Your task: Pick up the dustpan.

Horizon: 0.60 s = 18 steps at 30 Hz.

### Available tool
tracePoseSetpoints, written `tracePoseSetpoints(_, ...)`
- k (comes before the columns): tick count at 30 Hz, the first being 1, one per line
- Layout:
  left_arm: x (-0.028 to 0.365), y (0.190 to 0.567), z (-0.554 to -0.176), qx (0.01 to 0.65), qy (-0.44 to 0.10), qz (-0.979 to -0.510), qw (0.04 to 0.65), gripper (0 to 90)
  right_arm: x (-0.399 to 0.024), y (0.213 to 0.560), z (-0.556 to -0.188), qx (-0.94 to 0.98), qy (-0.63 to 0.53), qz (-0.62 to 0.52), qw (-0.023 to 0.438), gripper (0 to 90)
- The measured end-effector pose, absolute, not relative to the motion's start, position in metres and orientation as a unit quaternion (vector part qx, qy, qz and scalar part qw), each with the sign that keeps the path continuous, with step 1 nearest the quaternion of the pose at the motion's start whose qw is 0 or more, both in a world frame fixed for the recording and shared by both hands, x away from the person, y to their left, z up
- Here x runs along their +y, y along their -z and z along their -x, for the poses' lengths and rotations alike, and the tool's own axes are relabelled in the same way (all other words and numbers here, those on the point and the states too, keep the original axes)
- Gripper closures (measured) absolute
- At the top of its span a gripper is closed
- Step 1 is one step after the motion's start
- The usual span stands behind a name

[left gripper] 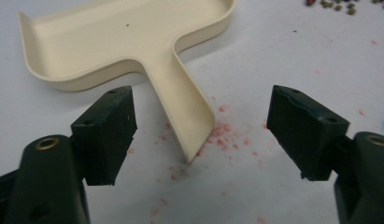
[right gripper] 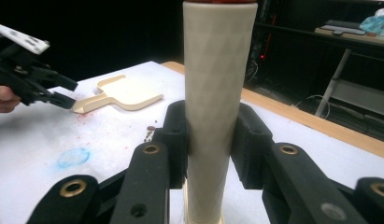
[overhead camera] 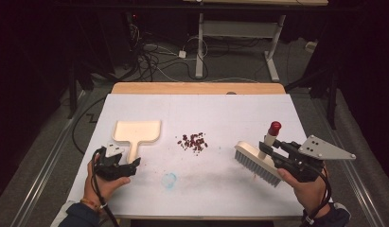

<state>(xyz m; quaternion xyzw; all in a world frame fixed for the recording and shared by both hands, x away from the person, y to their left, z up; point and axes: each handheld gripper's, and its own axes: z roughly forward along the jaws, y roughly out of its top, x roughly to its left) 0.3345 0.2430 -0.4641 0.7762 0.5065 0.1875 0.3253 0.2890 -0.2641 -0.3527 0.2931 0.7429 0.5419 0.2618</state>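
I'm clamping my right gripper (overhead camera: 276,152) on the brush (overhead camera: 258,160); my left gripper (left gripper: 201,135), jaws apart, is straddling the dustpan (left gripper: 133,44) handle and risking shoving it.

Table (overhead camera: 206,198): dustpan (overhead camera: 137,132) at left, handle toward the near edge; pile of crumbs (overhead camera: 193,141) at centre; brush (overhead camera: 257,161) at right, bristles down, handle up. Crumbs lie between dustpan and brush.
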Motion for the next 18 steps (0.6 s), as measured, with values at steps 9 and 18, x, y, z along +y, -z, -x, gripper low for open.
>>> tracePoseSetpoints(9, 0.246, 0.484, -0.375, 0.559, -0.148, -0.766, 0.28, 29.9, -0.262, 0.355, -0.29, 0.743, -0.541, -0.29, 0.265, 70.1)
tracePoseSetpoints(18, 0.241, 0.484, -0.382, 0.566, -0.163, -0.76, 0.275, 42.3, -0.259, 0.358, -0.291, 0.747, -0.539, -0.293, 0.256, 70.1)
